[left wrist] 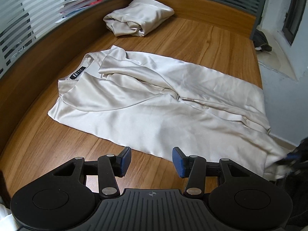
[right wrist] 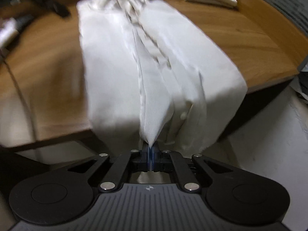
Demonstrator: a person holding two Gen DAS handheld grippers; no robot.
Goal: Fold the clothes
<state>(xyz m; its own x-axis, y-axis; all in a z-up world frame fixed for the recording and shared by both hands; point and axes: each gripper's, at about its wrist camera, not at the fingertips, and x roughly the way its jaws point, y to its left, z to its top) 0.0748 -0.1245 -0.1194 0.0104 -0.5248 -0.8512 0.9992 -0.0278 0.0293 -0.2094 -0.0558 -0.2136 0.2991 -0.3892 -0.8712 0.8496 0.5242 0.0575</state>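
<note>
Pinching the shirt [right wrist: 119, 61] hem at 6 o'clock, the right gripper [right wrist: 150, 154] fingers are closed tight; the left gripper [left wrist: 152, 161] gapes half-wide, empty, above the tabletop [left wrist: 202, 38].

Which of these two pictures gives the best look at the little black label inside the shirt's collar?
The left wrist view. There the black label sits sharp and unobstructed at the neckline of the cream shirt, lying on the wooden table. In the right wrist view the collar end is far off and blurred, so no label can be made out.
</note>
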